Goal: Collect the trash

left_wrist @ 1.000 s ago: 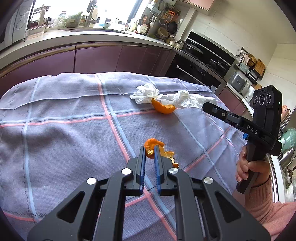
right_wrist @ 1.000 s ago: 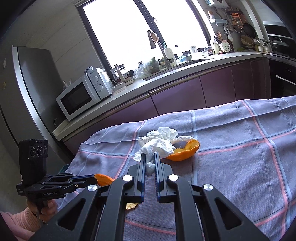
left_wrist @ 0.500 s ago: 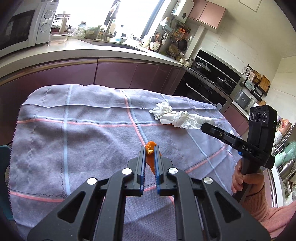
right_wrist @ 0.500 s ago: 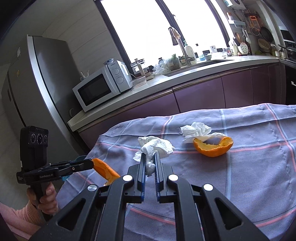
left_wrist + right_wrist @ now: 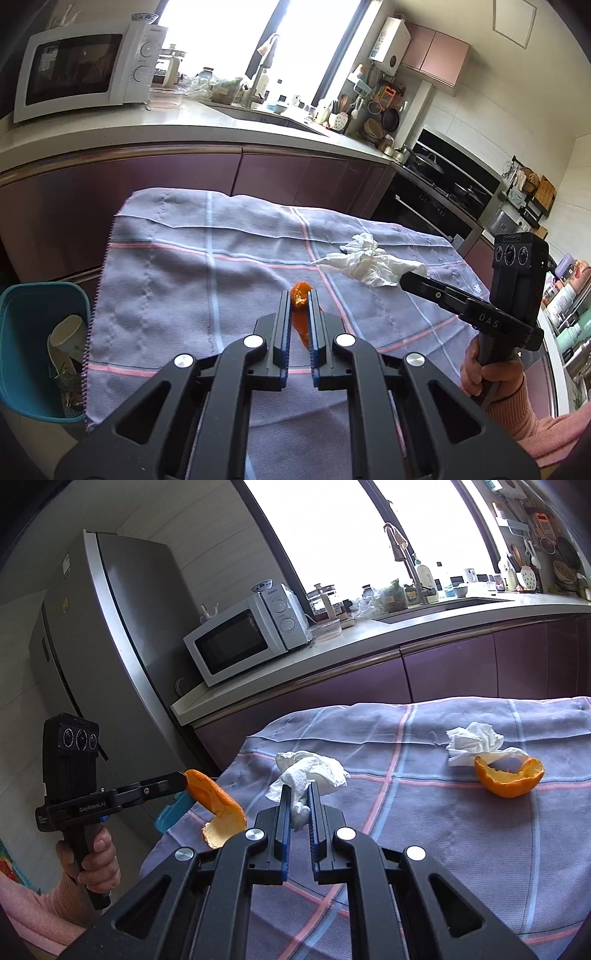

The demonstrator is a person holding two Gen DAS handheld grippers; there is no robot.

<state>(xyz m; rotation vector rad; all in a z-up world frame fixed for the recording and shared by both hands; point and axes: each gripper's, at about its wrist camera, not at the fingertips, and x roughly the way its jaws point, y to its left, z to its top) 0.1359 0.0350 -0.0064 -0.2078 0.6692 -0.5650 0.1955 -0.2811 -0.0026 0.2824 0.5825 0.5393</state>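
Observation:
My left gripper [image 5: 298, 301] is shut on a strip of orange peel [image 5: 300, 314] and holds it above the checked cloth; in the right wrist view the peel [image 5: 218, 805] hangs from that gripper [image 5: 181, 777] over the table's left end. My right gripper [image 5: 298, 797] is shut on a crumpled white tissue [image 5: 314, 773], lifted off the cloth; it also shows in the left wrist view [image 5: 369, 264] at that gripper's tip [image 5: 406, 278]. A second tissue [image 5: 472, 740] and an orange peel cup [image 5: 508, 779] lie on the cloth at the right.
A teal bin [image 5: 35, 350] with a paper cup and other trash stands on the floor beside the table's left end; its rim shows in the right wrist view [image 5: 171, 812]. A counter with a microwave [image 5: 243, 638] and a fridge [image 5: 107, 657] stand behind.
Both grippers have lifted their loads off the cloth and swung left toward the table's end. The bin has come into view. The second tissue and peel cup stayed on the cloth.

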